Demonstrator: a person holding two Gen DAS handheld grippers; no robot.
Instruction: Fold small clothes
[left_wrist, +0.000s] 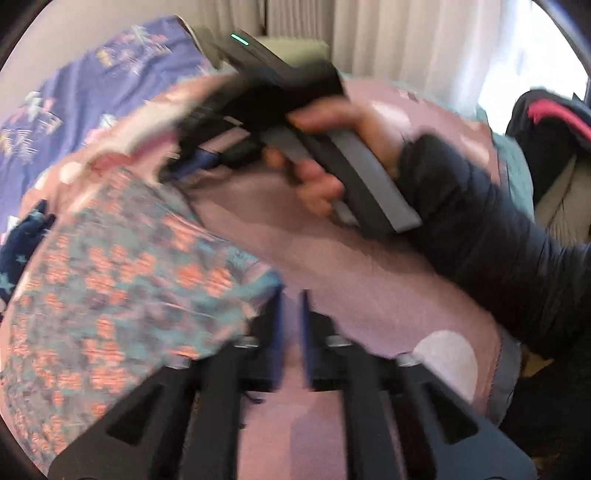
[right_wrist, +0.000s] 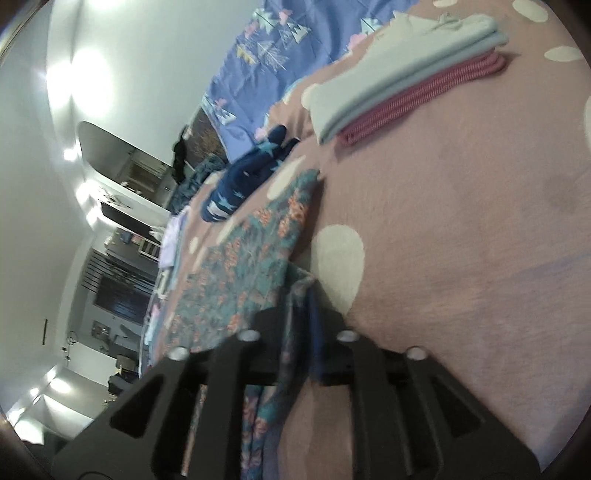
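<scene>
A fold is under way on the flowered garment (right_wrist: 255, 243), which is spread on the pink bed cover (right_wrist: 461, 229). Its near edge is pinched between the closed right tongs (right_wrist: 301, 325). The left tongs (left_wrist: 291, 325) are held with a narrow gap and nothing between them, the garment just to their left. Beyond the right tongs, a folded stack (right_wrist: 406, 81) is seen, and a dark starred piece (right_wrist: 243, 173) farther off. Next, the held edge probably needs carrying over onto the opposite edge, then releasing squarely.
</scene>
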